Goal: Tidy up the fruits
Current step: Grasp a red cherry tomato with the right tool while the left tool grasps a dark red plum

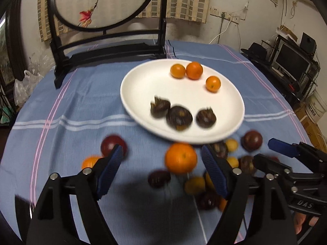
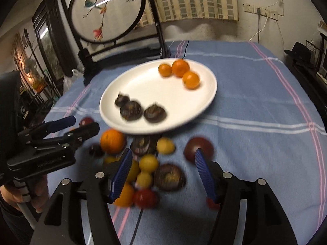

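plate (image 1: 130,89): holds sorted fruit
big orange (image 1: 180,157): just before plate, between left tool (image 1: 162,159) fingers, untouched
right tool (image 2: 161,159): released, empty

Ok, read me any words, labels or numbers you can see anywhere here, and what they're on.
"DAS": raised letters on the black body of the right claw.
Lettering on the left claw body: too blurred to read.
Black characters on the round embroidered screen: not legible.
Print on the cardboard box: too small.
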`<state>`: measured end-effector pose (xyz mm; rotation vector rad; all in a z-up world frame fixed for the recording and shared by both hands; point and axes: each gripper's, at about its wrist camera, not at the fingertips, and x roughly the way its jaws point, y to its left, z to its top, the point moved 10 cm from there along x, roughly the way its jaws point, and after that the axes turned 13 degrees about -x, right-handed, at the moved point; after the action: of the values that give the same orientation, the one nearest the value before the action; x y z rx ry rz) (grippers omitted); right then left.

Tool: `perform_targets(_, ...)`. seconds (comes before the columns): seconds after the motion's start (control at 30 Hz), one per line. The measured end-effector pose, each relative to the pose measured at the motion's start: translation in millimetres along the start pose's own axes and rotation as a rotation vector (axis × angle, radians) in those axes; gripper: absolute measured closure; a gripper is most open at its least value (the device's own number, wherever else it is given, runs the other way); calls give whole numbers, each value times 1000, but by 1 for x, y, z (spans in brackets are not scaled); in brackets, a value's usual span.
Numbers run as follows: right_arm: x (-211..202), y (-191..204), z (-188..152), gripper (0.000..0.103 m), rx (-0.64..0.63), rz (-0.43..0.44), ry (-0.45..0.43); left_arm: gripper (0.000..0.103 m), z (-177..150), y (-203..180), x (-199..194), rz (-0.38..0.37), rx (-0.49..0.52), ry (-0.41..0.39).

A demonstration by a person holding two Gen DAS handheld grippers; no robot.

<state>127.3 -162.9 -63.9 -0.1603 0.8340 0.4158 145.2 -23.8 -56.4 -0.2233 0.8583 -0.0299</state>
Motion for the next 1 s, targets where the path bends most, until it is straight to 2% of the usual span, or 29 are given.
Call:
perform_targets(0.3,-10,22,-40,38,4,10,16,24,-53,19,-9,4,-23,45)
perform_targets(0.5,-9,29,-52,39,-98,-102,71,24,-60,26,-14,2,-40,41)
perform_targets(0.67,4,33,-49,40,-162,-139,123,24,-60,29,-12,11,-46,41)
perform_targets(0.73,10,35,-45,45,-197,-150,139,24,-61,29,-10,21,-35,44)
perform_targets(0.77,13,36,-45,52,-206,-148,152,24,-60,29,-10,22,-32,45)
perform_targets(0.87,20,37,-47,64,-197,-107,172,24,-60,29,-9,20,-27,46)
perform_targets(0.9,20,40,-48,73,-190,-86,163,24,-61,29,-9,20,-27,45)
perform_targets(1.0,15,40,-50,74,-154,-53,135,24,-62,29,-7,24,-28,54)
